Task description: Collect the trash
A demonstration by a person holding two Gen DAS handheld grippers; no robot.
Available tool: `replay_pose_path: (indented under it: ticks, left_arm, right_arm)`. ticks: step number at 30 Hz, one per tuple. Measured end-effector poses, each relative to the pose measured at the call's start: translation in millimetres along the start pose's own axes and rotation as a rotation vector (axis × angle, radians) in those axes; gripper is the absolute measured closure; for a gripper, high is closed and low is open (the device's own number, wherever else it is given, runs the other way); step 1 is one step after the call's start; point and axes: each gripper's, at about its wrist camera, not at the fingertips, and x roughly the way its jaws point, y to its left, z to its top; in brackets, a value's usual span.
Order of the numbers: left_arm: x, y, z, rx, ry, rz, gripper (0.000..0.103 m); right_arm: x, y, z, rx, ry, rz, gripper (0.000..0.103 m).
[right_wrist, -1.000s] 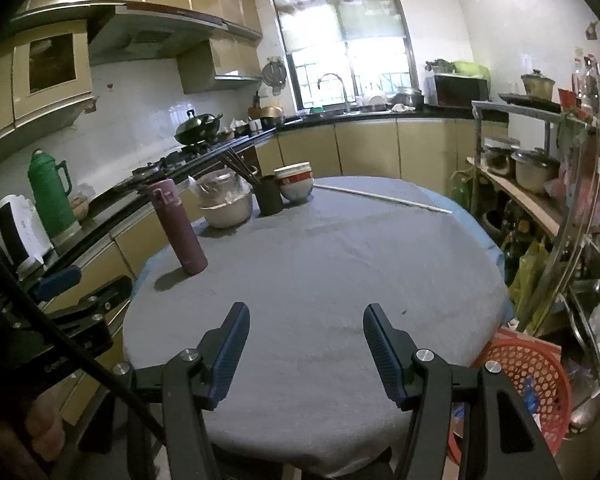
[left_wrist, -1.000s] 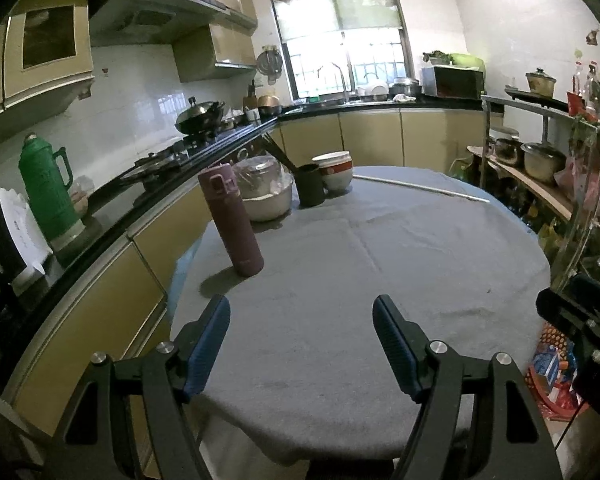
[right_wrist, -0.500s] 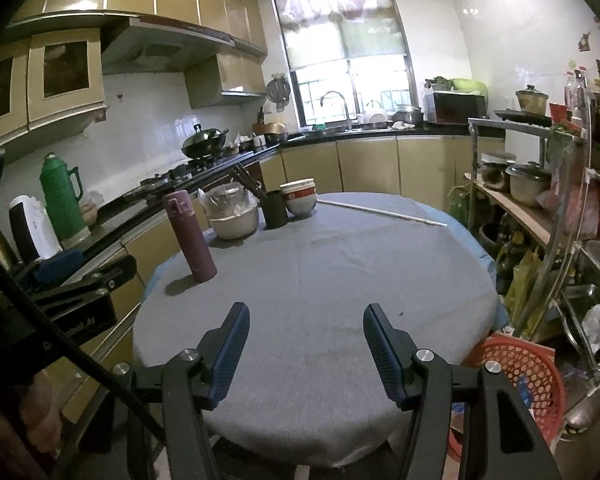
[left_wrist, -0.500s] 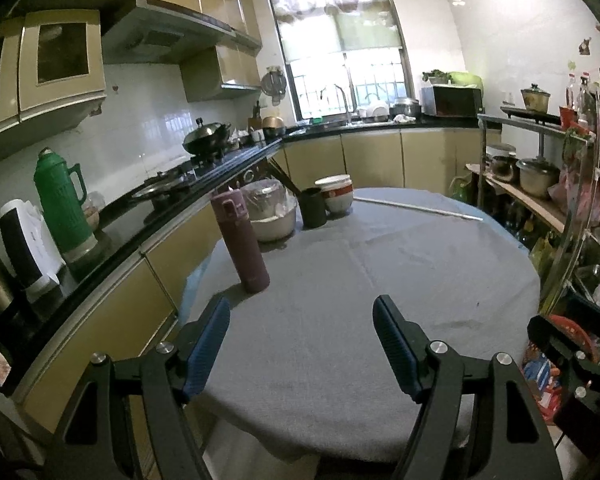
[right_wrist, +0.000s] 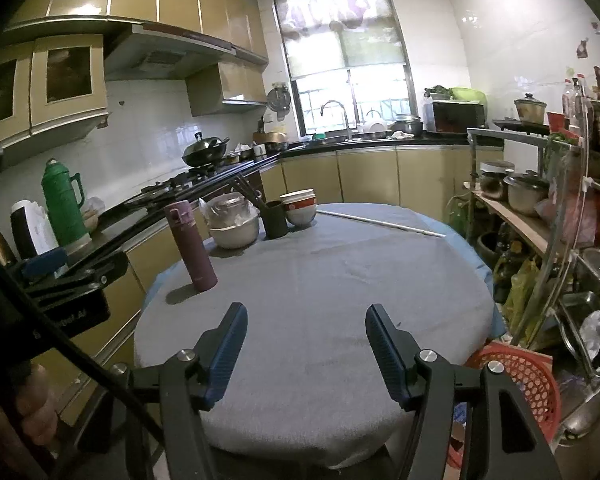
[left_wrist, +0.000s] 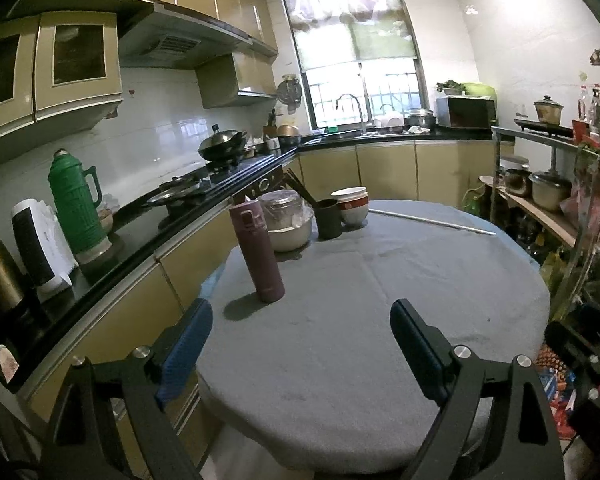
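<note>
The round table (left_wrist: 380, 320) under its grey cloth shows no loose trash. A red plastic basket (right_wrist: 516, 380) stands on the floor at the table's near right, with scraps inside. My left gripper (left_wrist: 300, 312) hovers over the near edge of the table; its jaws are opening, with nothing between them. My right gripper (right_wrist: 306, 312) is open and empty over the same edge. In the right wrist view the left gripper (right_wrist: 60, 272) shows at the left, with a hand (right_wrist: 32, 400) on its handle.
A maroon flask (left_wrist: 258, 256) stands upright at the table's left. Behind it are a white pot (left_wrist: 288, 232), a dark cup with chopsticks (left_wrist: 328, 220), stacked bowls (left_wrist: 352, 206) and a thin rod (left_wrist: 432, 222). A counter (left_wrist: 140, 232) runs left, a cluttered rack (right_wrist: 540, 220) right.
The left gripper's jaws have spread wider. Both grippers have risen a little and drawn back from the table, so more of the kitchen shows.
</note>
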Motion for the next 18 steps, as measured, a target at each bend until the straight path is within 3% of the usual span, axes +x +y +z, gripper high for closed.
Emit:
replay_pose_path:
  ticks: [18]
  left_arm:
    - [68,6,28,-0.026,0.092,0.016,0.01]
  right_arm:
    - [66,-9,35,0.001,0.051,0.013,0.038]
